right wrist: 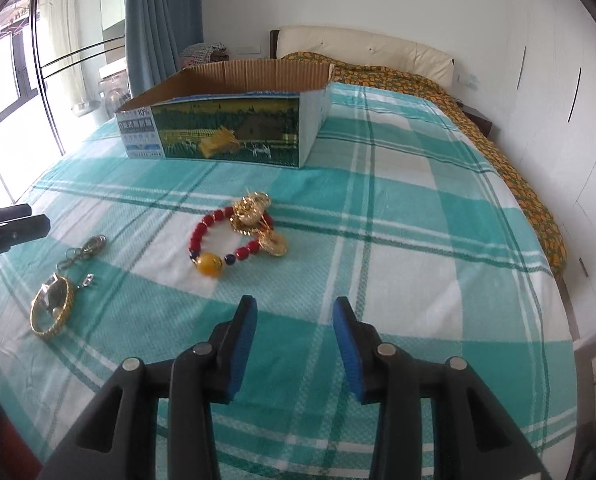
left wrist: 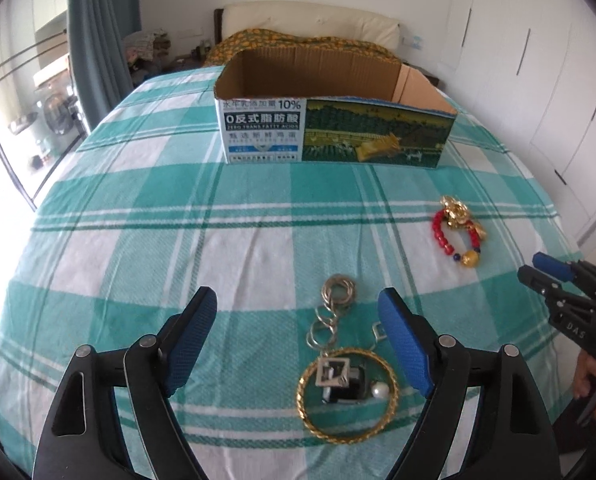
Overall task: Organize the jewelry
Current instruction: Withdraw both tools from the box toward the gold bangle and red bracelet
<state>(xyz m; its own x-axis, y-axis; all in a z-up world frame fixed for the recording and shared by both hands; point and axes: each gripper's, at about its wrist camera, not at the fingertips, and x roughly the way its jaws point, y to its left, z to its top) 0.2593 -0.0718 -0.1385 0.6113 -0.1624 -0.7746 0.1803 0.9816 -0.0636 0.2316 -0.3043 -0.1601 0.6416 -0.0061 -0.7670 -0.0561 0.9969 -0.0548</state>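
A gold twisted bangle (left wrist: 348, 394) lies on the checked bedspread with a black-and-silver piece and a pearl inside it. A silver ring chain (left wrist: 336, 308) runs away from it. My left gripper (left wrist: 298, 304) is open and empty, its fingers either side of the chain and bangle, above them. A red bead bracelet with gold charms (left wrist: 458, 230) lies further right; it also shows in the right wrist view (right wrist: 234, 236). My right gripper (right wrist: 294, 308) is open and empty, short of the bracelet. An open cardboard box (left wrist: 334, 92) stands beyond; it also shows in the right wrist view (right wrist: 226, 128).
The teal and white bedspread (right wrist: 398, 220) covers the bed. An orange patterned quilt (right wrist: 498, 140) lies along the right side and head. White wardrobes (left wrist: 538, 80) stand to the right, a window and curtain (right wrist: 158, 20) to the left.
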